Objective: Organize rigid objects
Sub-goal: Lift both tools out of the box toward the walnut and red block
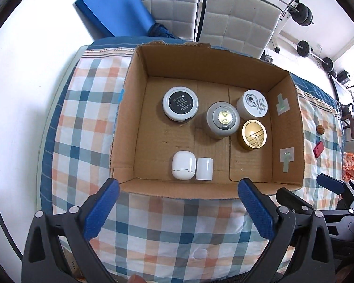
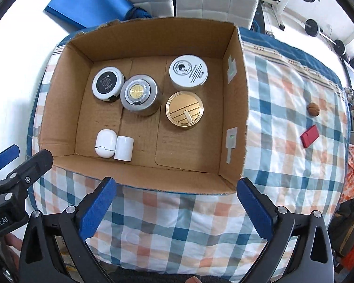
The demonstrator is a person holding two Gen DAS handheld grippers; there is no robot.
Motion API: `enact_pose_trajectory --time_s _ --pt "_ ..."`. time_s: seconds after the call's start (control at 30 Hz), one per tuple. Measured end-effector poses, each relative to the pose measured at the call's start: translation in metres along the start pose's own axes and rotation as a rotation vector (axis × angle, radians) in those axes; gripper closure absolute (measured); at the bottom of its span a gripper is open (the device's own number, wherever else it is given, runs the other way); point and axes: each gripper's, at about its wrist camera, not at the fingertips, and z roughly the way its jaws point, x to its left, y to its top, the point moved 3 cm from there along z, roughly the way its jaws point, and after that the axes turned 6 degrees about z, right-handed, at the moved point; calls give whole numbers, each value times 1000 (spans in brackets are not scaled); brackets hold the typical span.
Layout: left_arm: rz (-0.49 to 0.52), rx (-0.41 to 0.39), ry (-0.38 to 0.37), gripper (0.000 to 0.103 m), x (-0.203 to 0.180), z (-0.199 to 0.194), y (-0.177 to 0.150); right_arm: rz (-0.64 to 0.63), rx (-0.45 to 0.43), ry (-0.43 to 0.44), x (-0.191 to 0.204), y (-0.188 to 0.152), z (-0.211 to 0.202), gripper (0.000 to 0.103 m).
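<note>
An open cardboard box (image 1: 129, 108) (image 2: 233, 108) sits on a checked cloth. Inside stand a black-topped white jar (image 1: 180, 103) (image 2: 108, 83), a grey jar with a gold centre (image 1: 222, 119) (image 2: 139, 95), a white labelled jar (image 1: 252, 104) (image 2: 188, 71) and a gold-lidded jar (image 1: 254, 134) (image 2: 184, 113). A white oval case (image 1: 183, 165) (image 2: 105, 143) and a white cylinder (image 1: 204, 168) (image 2: 124, 148) lie side by side near the front wall. My left gripper (image 1: 178, 192) hangs open above the box's near wall, holding nothing. My right gripper (image 2: 175, 188) is open too, empty, over the near wall.
On the cloth to the right of the box lie a small brown nut-like ball (image 1: 320, 128) (image 2: 313, 109) and a red block (image 1: 318, 148) (image 2: 309, 136). White padded chairs (image 1: 238, 21) and a blue board (image 1: 111, 11) stand behind the table. Weights (image 1: 303, 14) sit at far right.
</note>
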Motion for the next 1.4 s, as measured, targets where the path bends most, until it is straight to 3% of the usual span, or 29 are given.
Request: enact_pose_trajectory --time_s 0.23,0.4,0.87,1.1,1.4 --pt "-2 -17 -1 0 -13 -23 -4 -7 -27 53 -11 -7 -23 0" --pt "41 -42 11 0 -46 -36 1 31 -62 61 -44 -9 -38 0" --pt "254 -45 -61 0 -210 -16 45 292 -94 8 -216 -13 -60 0" --pt "324 -14 -66 0 -276 16 74 413 -67 -8 -289 -3 -40 0" --pt "335 35 -1 0 -318 80 113 559 -1 24 -351 30 28 0"
